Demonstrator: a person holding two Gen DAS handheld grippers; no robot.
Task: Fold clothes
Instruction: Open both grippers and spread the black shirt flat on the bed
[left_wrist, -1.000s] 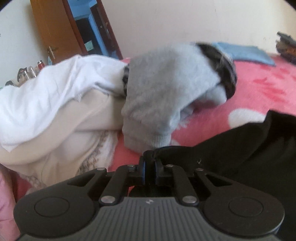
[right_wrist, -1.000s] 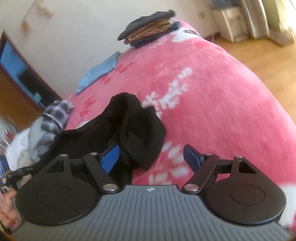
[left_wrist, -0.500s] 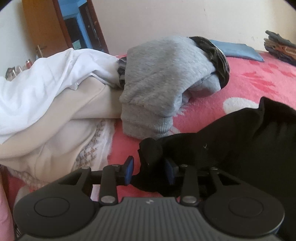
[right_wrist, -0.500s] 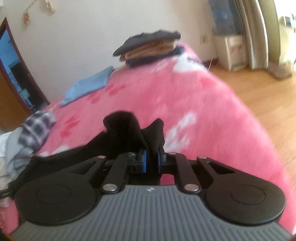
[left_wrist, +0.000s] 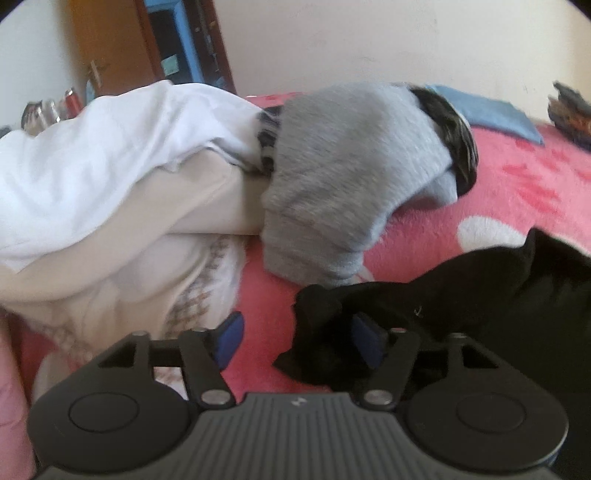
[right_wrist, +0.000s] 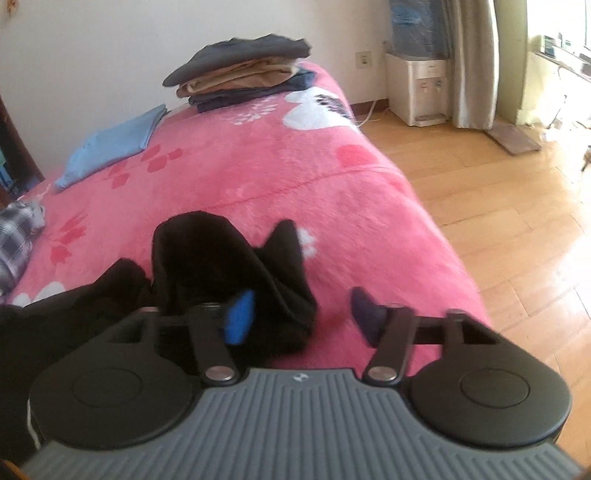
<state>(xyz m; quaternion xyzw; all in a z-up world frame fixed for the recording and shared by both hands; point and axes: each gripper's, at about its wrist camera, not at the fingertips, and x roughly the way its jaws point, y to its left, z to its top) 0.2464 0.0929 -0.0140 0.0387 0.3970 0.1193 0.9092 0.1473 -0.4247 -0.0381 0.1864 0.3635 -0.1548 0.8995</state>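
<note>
Your left gripper (left_wrist: 297, 334) just opening, black garment (left_wrist: 461, 295) loose between its jaws, your right gripper (right_wrist: 301, 314) opening too (cloth beside its left pad, ungripped), both gaping wide.

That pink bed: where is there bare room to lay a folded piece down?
The pink blanket lies bare between the black garment, the blue cloth and the folded stack. It is crowded by the white and beige heap and the grey sweater.

Bare blanket (right_wrist: 258, 177) ahead; heaped laundry (left_wrist: 110, 192) blocks the left.
</note>
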